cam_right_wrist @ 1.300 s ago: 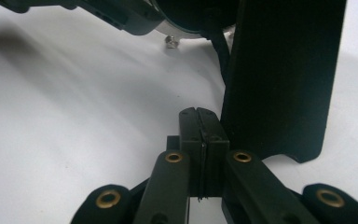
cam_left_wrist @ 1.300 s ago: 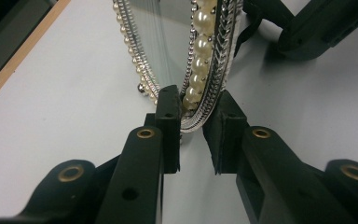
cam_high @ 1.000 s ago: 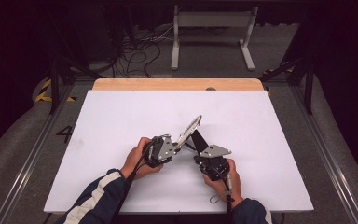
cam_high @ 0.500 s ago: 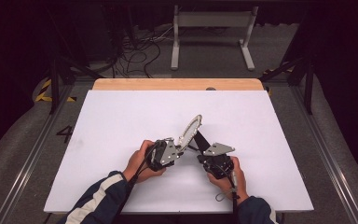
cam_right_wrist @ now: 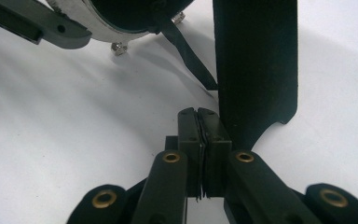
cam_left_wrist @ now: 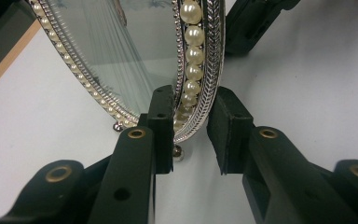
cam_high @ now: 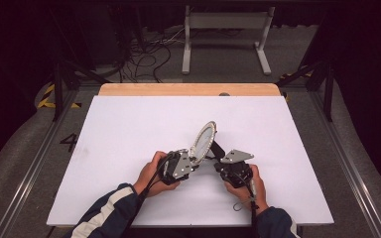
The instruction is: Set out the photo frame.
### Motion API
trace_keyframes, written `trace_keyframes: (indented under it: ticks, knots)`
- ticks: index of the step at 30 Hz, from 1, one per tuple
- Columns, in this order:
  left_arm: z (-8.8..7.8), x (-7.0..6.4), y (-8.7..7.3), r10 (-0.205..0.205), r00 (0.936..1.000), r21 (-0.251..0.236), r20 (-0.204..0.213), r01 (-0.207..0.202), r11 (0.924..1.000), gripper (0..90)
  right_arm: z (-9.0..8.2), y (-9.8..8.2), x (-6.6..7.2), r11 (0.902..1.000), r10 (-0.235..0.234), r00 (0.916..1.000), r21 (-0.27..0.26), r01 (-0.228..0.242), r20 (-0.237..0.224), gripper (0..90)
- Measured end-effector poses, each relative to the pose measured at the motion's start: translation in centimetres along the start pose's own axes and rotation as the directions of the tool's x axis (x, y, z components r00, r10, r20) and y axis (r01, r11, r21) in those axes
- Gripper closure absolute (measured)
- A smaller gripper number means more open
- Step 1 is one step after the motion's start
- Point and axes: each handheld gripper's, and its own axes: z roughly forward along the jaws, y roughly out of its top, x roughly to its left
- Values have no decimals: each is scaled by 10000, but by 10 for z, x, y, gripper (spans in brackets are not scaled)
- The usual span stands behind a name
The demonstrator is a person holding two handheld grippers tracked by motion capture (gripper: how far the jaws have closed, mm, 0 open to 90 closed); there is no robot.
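Here, oval picture frame (cam_high: 203,140) stands tilted on the white table (cam_high: 129,129).
Left gripper (cam_left_wrist: 191,128) straddles its pearl rim, jaws released; right gripper (cam_right_wrist: 198,116) is clenched beside the black stand (cam_right_wrist: 256,65).

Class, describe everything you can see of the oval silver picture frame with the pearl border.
The oval silver picture frame with the pearl border stands tilted near the middle of the white table, on small ball feet. Its rim looks like braided silver metal with a row of cream pearls inside; the glass covers a pale picture. A black stand props it from behind. The left claw straddles its lower rim, one pad against the front, the other just off the back.
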Motion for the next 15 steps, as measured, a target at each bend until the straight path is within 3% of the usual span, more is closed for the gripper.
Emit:
trace_keyframes:
  ticks: [15]
  knots:
    - [-11,7,-3,-88,9970,-515,775,128,9986,709,-5,0,1,9997,99,9996,-238,-106,-279,795]
